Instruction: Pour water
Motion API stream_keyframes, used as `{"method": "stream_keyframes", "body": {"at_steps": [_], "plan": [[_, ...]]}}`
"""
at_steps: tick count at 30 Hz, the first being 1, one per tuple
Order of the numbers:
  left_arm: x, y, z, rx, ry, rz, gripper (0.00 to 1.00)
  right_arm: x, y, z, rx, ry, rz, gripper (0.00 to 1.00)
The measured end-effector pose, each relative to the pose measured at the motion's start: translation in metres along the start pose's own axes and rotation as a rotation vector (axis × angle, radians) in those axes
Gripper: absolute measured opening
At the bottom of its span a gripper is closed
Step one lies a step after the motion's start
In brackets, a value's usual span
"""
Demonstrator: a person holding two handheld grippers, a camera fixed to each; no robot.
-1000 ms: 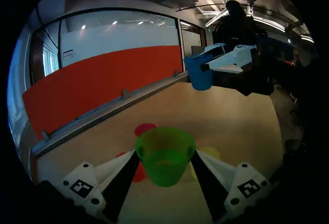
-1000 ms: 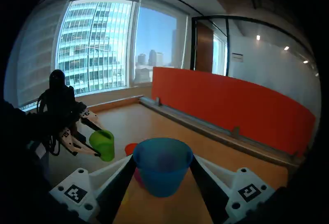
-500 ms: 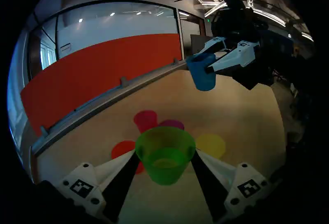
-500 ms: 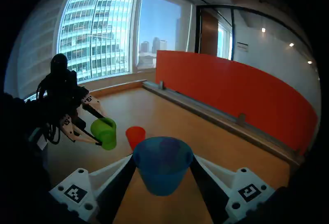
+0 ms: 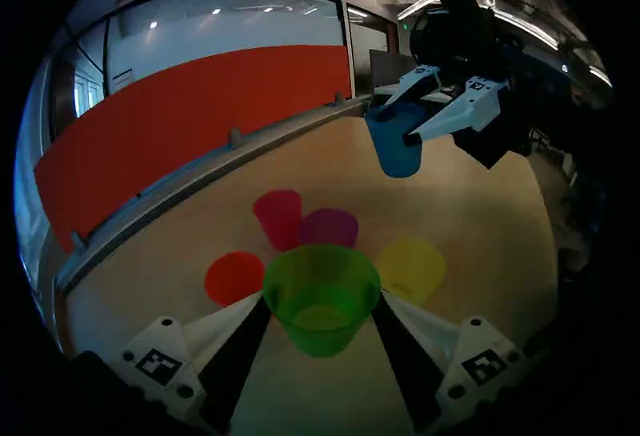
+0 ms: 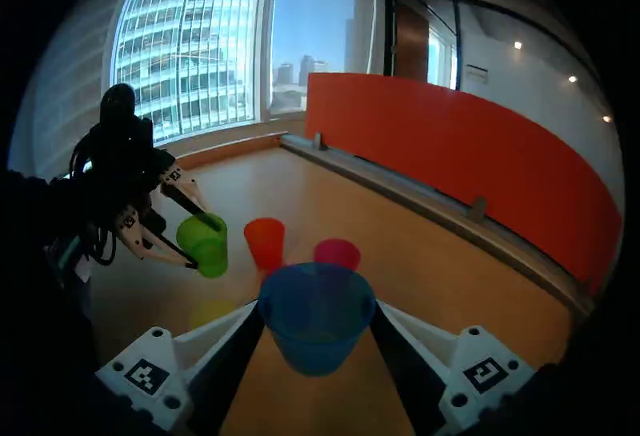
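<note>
Left tool (image 5: 320,302) clamped on green cup (image 5: 322,316), right tool (image 6: 317,314) clamped on blue cup (image 6: 316,336). Both held abv worktop (image 5: 464,204) w/ red cup (image 5: 234,276), pink cup (image 5: 278,216), purple cup (image 5: 329,228) & yellow cup (image 5: 410,266) standing on it.

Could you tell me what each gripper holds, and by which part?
The left gripper clamps the green cup by its sides; right gripper, the blue cup likewise.

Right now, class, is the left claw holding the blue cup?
No: the left claw grips the green cup, while the blue cup sits in the right claw.
</note>
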State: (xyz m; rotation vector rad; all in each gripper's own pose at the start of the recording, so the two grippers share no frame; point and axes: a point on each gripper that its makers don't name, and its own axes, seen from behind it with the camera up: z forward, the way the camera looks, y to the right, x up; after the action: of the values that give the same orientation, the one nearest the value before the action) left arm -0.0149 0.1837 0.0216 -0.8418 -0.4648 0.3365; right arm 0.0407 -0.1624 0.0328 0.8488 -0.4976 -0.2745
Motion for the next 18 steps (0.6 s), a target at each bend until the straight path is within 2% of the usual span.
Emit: {"method": "stream_keyframes", "body": {"at_steps": [18], "plan": [[-0.023,0.004,0.02,-0.033,-0.06,-0.021,0.85,-0.043,-0.011,0.024,0.033,-0.091,-0.008,0.92]]}}
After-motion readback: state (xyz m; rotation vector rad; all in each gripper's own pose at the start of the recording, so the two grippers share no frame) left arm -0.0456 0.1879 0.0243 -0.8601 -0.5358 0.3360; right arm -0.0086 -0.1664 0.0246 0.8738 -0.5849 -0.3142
